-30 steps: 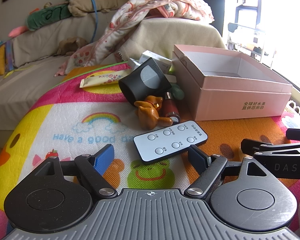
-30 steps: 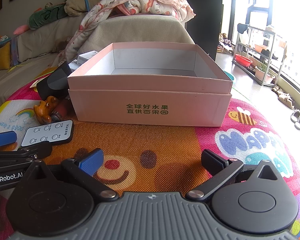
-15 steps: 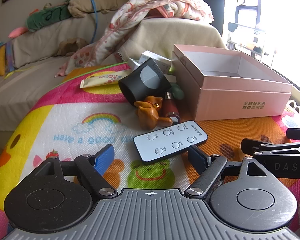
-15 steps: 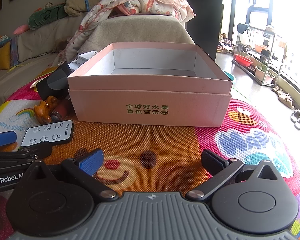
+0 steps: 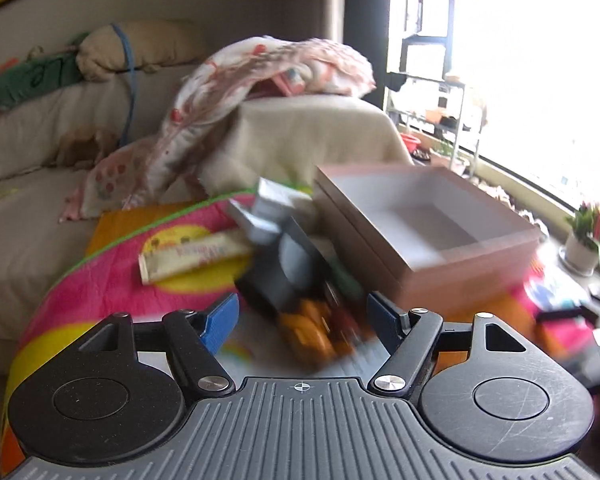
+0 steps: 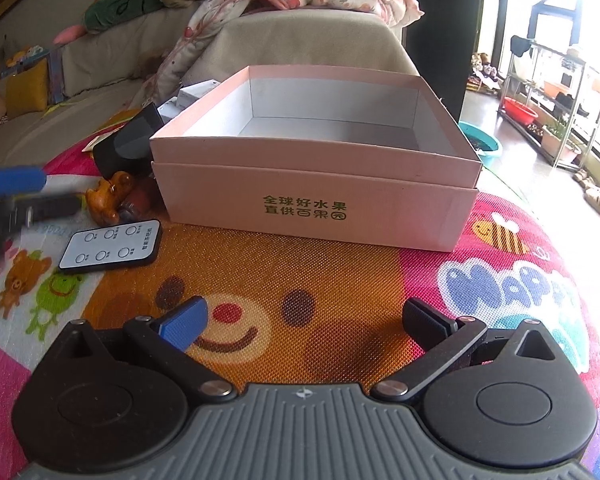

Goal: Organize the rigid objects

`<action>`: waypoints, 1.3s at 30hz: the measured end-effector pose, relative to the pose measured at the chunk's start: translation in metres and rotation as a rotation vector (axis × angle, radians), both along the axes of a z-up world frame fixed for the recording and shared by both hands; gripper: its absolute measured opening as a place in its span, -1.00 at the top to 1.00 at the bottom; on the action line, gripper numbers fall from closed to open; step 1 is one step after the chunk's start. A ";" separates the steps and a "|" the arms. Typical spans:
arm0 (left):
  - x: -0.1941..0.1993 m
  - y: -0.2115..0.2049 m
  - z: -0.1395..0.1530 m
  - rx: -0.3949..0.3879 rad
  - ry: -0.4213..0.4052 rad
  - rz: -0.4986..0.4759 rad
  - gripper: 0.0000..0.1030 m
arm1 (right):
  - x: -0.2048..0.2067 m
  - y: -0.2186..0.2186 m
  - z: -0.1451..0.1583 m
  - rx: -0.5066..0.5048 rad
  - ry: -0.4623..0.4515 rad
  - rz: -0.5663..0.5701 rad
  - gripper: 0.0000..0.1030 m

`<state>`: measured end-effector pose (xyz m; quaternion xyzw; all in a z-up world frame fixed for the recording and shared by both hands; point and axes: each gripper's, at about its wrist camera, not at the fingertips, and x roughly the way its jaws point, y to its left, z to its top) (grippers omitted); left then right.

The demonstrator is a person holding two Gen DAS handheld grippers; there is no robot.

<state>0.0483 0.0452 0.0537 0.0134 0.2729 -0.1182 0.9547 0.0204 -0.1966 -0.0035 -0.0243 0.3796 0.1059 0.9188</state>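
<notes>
the left gripper [image 5: 302, 322] has its jaws spread and just closing a little, nothing gripped; an orange bear figurine [image 5: 308, 330] shows blurred between them. the right gripper [image 6: 304, 322] hangs wide open above the play mat [image 6: 340, 276], facing the pink box [image 6: 316, 200], the remote [image 6: 110, 246] lying left of it

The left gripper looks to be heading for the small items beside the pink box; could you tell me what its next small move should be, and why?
Probably ease the left gripper down around the orange figurine. Its jaws, just closing a little, are open and empty, the figurine lies between the fingers' line, and the pink box is empty.
</notes>
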 end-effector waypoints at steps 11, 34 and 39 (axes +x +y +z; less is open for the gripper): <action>0.047 0.011 -0.023 -0.081 0.077 -0.066 0.15 | -0.003 0.000 -0.001 0.002 -0.011 0.000 -1.00; -0.070 0.077 -0.055 -0.344 0.121 0.028 0.17 | -0.070 0.096 0.013 -0.060 -0.083 0.414 -1.00; -0.077 0.066 -0.054 -0.324 0.120 -0.024 0.17 | -0.076 0.097 0.012 -0.242 -0.192 0.397 -0.99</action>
